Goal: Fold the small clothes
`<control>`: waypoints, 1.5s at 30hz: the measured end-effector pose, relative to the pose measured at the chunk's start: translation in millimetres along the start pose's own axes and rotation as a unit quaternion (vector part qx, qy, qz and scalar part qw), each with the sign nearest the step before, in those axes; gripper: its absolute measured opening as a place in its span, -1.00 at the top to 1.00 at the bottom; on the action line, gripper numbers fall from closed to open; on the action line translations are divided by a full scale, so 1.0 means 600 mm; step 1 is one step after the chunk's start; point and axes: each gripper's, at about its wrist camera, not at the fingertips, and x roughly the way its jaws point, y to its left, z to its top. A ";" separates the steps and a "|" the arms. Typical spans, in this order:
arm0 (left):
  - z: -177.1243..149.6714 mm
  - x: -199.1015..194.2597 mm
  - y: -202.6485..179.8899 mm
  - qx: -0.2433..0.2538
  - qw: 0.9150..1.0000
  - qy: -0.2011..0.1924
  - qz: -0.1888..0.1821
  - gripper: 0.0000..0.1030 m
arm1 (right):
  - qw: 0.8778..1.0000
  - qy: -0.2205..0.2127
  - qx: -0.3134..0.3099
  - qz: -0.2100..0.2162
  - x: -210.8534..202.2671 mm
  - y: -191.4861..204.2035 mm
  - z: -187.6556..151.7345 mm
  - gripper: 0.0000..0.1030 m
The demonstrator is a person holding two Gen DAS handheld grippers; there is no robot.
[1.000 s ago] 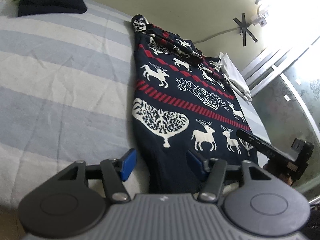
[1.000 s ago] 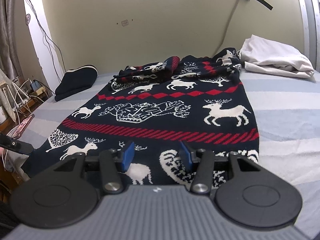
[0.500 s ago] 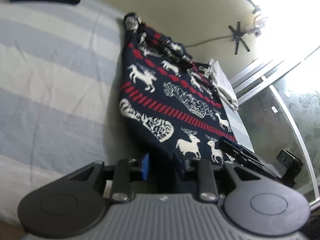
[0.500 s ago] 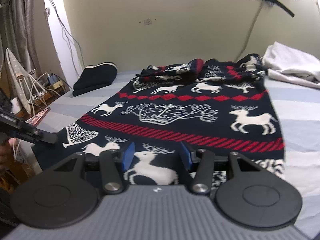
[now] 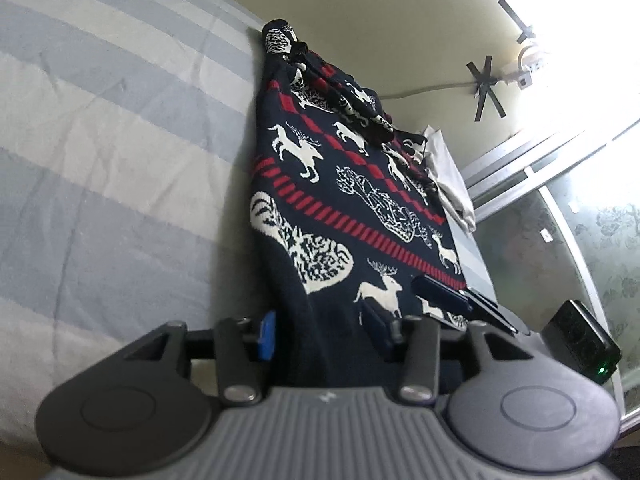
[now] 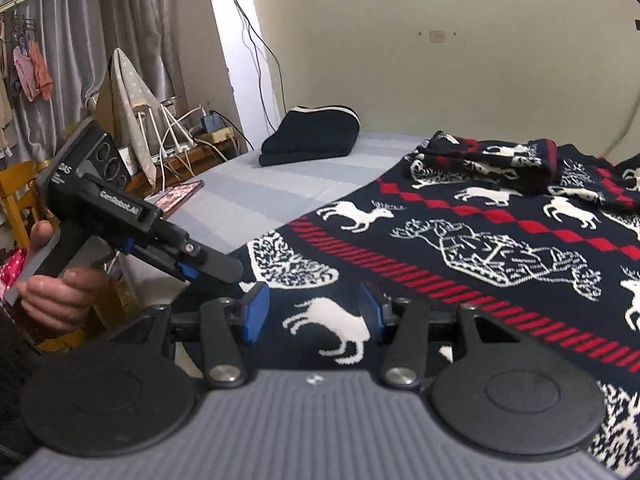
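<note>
Left gripper (image 5: 320, 330): jaws apart, the sweater's (image 5: 352, 208) near-left hem corner bunched between the blue pads (image 5: 267, 336), which stand clear of the knit. Right gripper (image 6: 310, 312): likewise apart, straddling the near hem further along the same edge. The sweater lies spread lengthwise on the striped bed (image 5: 112, 128), sleeves piled at the far end. Recommended: seat both pad pairs deep over the hem, close together, lift evenly and carry the edge toward the collar, keeping it taut to avoid skew. Surroundings: folded dark garment (image 6: 310, 136) at the bed's far left corner, white cloth (image 5: 450, 176) at far right, cream wall (image 6: 440, 60), curtains (image 6: 100, 32), cabling.
</note>
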 end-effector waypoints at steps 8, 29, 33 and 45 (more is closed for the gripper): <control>0.009 -0.010 0.010 0.014 1.000 -0.001 0.004 0.78 | 0.987 -0.041 0.111 -0.113 -0.138 -0.097 -0.028 -0.02; -0.018 -0.013 -0.014 0.054 0.998 0.044 0.011 0.81 | 0.965 0.036 0.208 -0.152 -0.263 -0.111 -0.126 0.80; 0.018 -0.042 -0.016 0.036 0.999 0.008 -0.015 0.84 | 0.965 -0.024 0.232 -0.123 -0.289 -0.134 -0.093 0.81; 0.293 0.097 -0.033 -0.006 0.991 -0.071 0.112 0.10 | 0.937 -0.088 0.207 -0.268 -0.139 -0.335 0.098 0.04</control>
